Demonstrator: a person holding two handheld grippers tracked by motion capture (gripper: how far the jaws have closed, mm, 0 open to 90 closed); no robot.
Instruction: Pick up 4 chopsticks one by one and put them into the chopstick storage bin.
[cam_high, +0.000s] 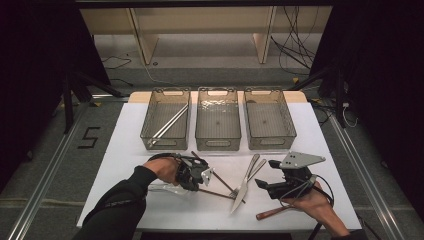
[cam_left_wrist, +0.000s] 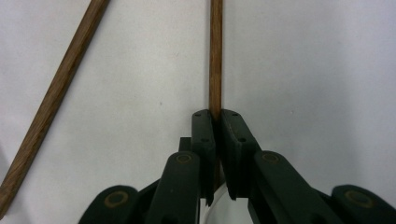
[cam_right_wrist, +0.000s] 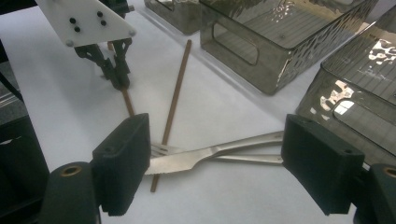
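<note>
A white table (cam_high: 125, 150) is seen from above, with a person's two forearms coming in from the near edge, each hand holding a two-jaw gripper.

At the left, the left gripper (cam_high: 204, 181) is lowered to the table surface. Its jaws are nearly closed and are pressed on a thin wooden chopstick (cam_left_wrist: 215, 56), which runs straight ahead from between the pads in the left gripper view. A second wooden chopstick (cam_left_wrist: 56, 98) lies on the table to the left of those jaws, slanted and well apart from them. Beyond the left gripper, at the far side of the table, a translucent grey bin (cam_high: 166, 120) is seen holding a pair of metal chopsticks (cam_high: 170, 122).

Between the two grippers, a knife (cam_high: 240, 192) and a fork (cam_high: 250, 172) lie crossed on the table, and the gripped chopstick reaches toward them. Beyond them stands a middle bin (cam_high: 218, 120).

At the right, the right gripper (cam_high: 265, 174) is held just above the table with its jaws spread wide and nothing between them. In the right gripper view, the knife and fork lie just ahead of its open jaws. A brown-handled utensil (cam_high: 272, 213) lies on the table close under the right hand (cam_high: 312, 202). Beyond this gripper stands a third bin (cam_high: 270, 120).
</note>
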